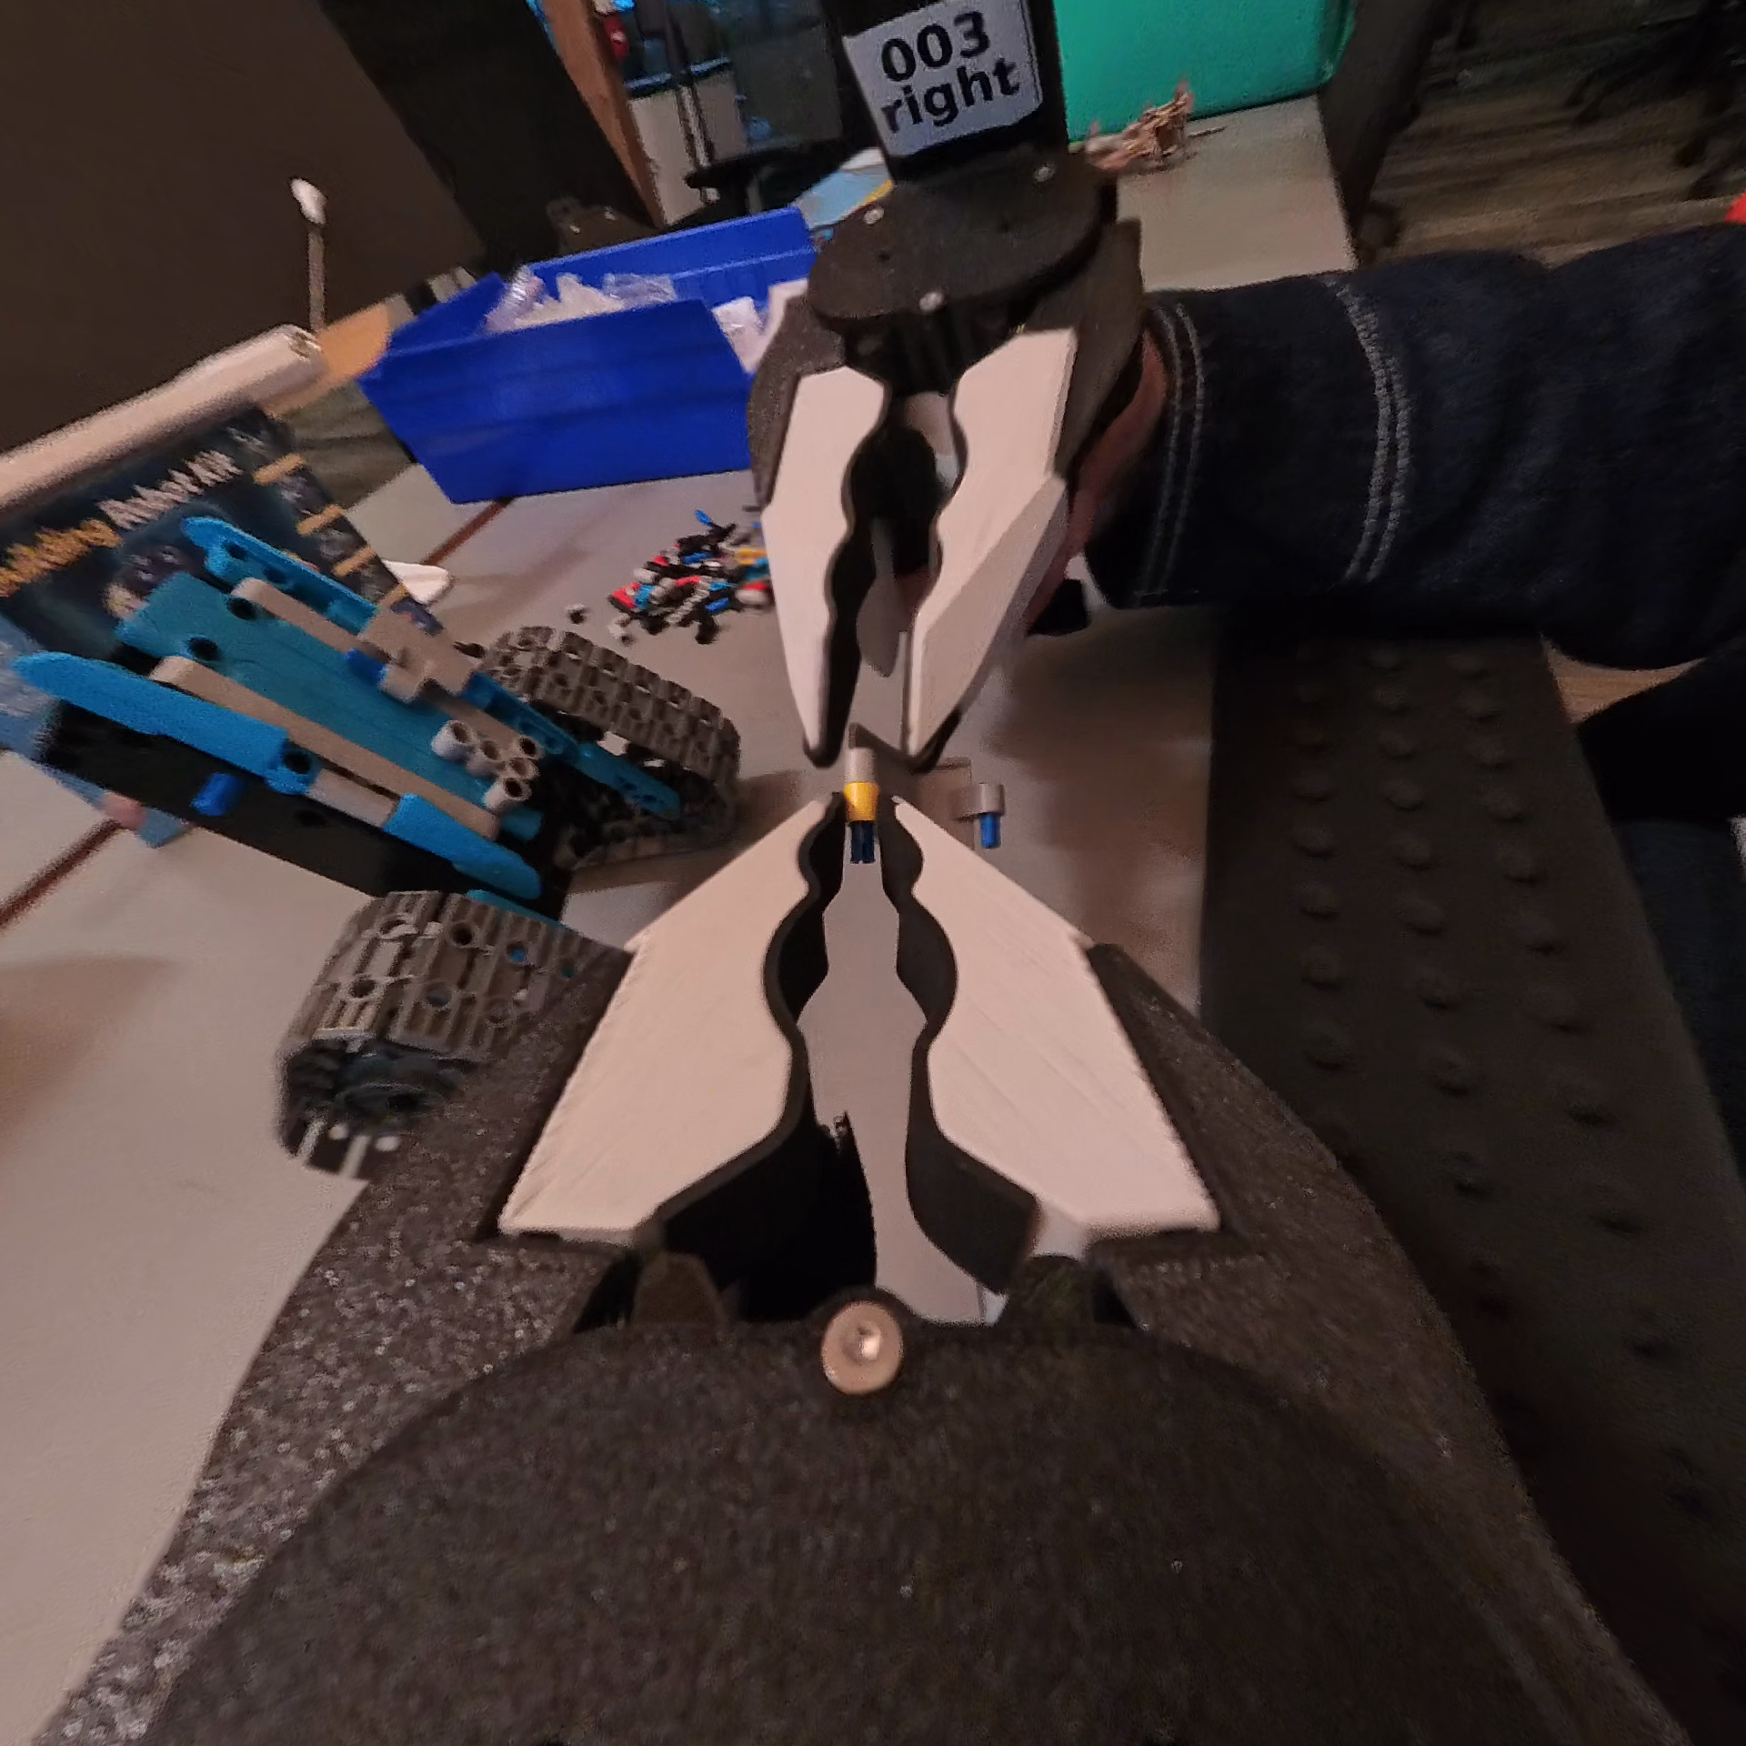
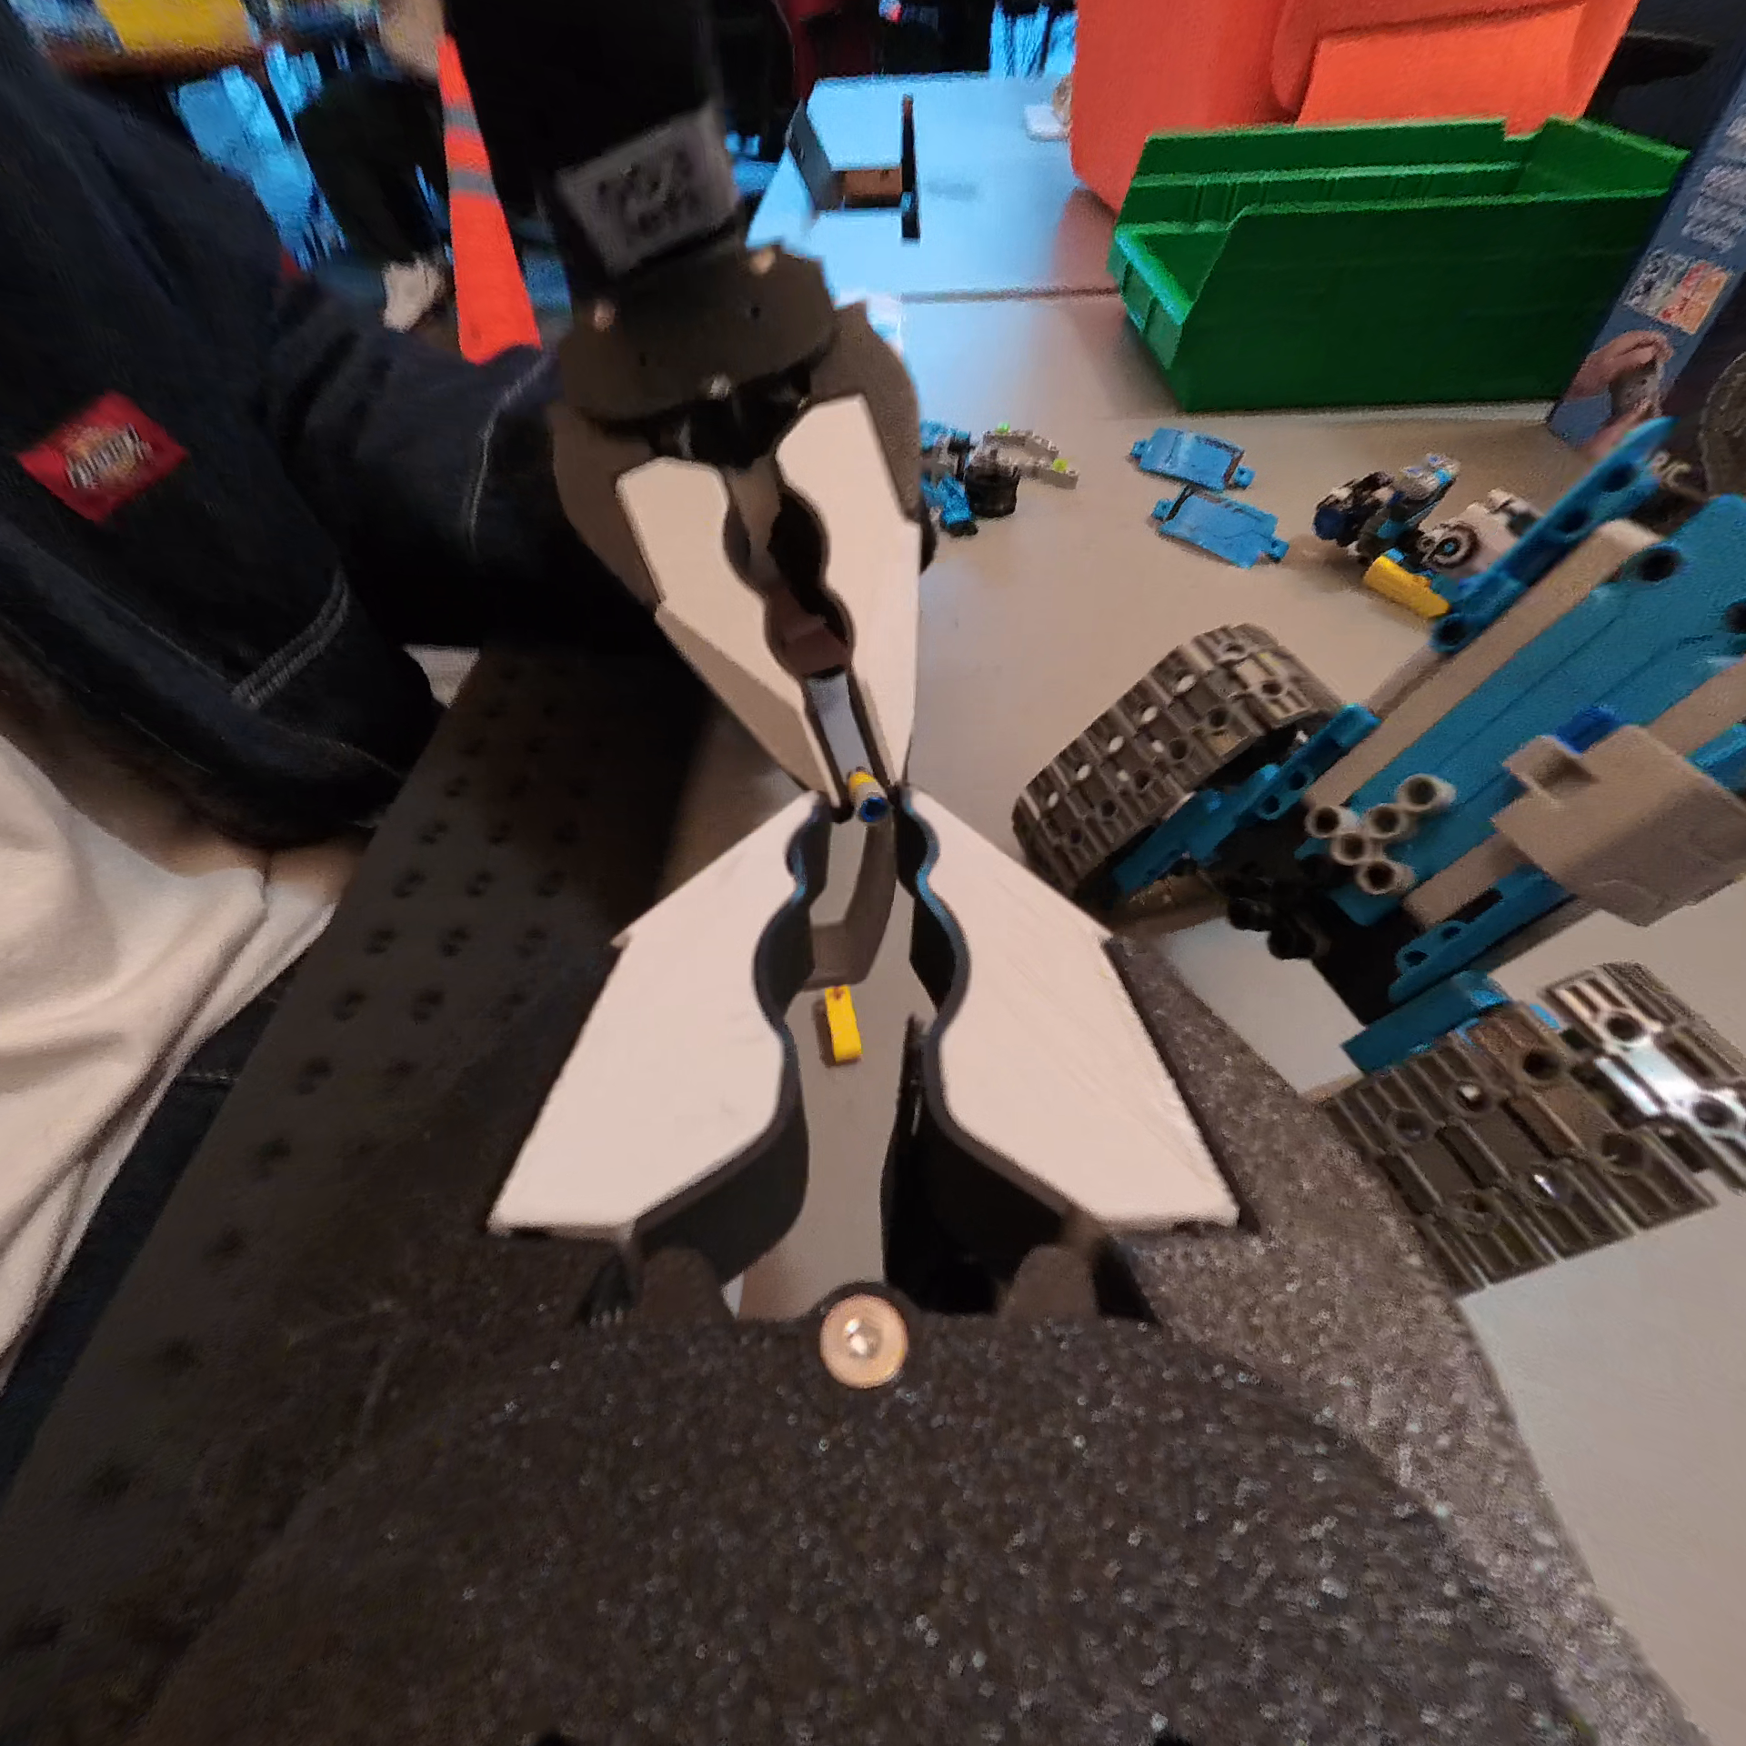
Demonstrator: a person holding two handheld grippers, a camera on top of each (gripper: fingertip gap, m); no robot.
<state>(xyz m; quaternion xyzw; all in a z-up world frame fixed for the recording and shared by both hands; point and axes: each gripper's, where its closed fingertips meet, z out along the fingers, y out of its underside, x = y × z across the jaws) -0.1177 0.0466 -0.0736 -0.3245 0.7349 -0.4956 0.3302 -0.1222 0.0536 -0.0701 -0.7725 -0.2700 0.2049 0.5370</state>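
My left gripper (image 1: 862,811) is shut on a small stud piece (image 1: 860,801) with a grey, a yellow and a blue section. The right wrist view shows the piece (image 2: 864,795) pinched at the left gripper's tips (image 2: 864,792). My right gripper (image 2: 862,805) meets it tip to tip. Its jaws stand slightly apart on either side of the piece's end, with gaps showing. The left wrist view shows the right gripper (image 1: 871,751) coming down from above. Both are above the table beside a blue and grey tracked vehicle (image 1: 425,756) (image 2: 1417,831).
A black perforated board (image 1: 1417,945) (image 2: 378,945) lies by a person's dark sleeve (image 1: 1417,453). A loose yellow piece (image 2: 839,1025) and a grey piece with a blue pin (image 1: 983,811) lie on the table. A blue bin (image 1: 567,416), green bin (image 2: 1370,283) and loose parts (image 1: 699,576) (image 2: 1209,510) stand farther off. The tips of both grippers are at nearly the same place.
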